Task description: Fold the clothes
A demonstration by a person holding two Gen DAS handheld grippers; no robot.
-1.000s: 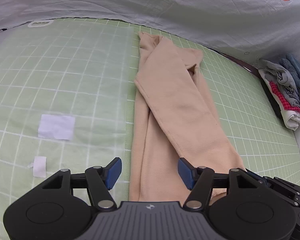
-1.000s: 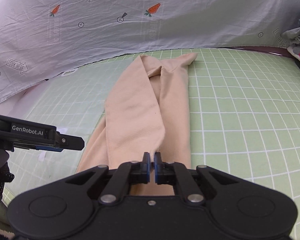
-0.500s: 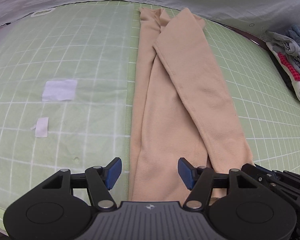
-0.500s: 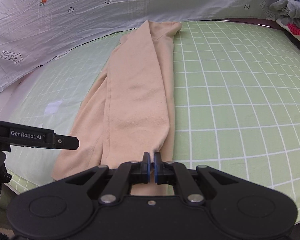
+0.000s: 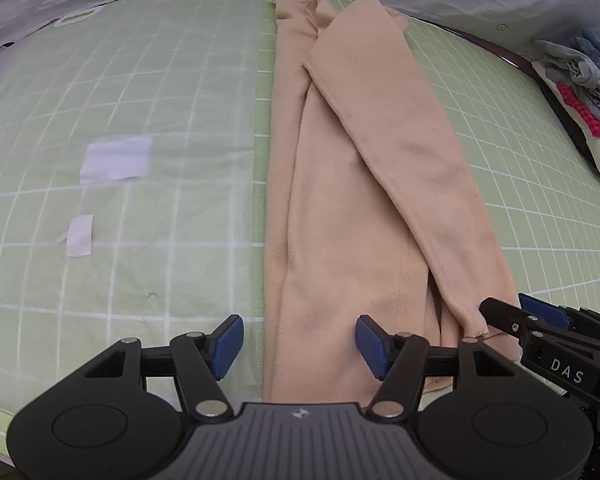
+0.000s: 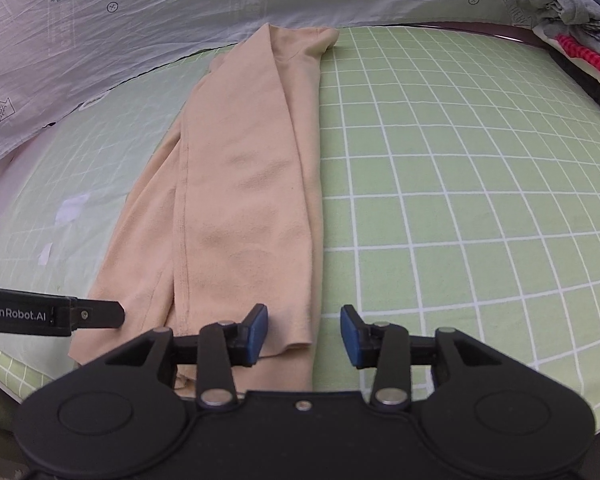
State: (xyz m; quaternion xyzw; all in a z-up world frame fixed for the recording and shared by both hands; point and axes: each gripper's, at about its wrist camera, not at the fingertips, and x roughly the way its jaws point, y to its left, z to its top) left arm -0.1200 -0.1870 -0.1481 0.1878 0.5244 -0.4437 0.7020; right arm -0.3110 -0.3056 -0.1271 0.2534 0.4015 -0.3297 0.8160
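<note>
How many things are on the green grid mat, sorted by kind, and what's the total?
Beige garment: 1
White paper scraps: 2
Total: 3
The pile of folded clothes sits off the mat's edge, so it is not counted.

Peach-beige garment [image 5: 372, 208] on light-green, white-gridded mat [image 6: 460, 184]

Green grid mat [image 5: 140, 92] has two white tape bits [image 5: 116, 158] stuck on it. Carrot-print sheet [image 6: 140, 20] hangs behind, and there's a clothes pile [image 6: 576, 20] off by the far corner.
</note>
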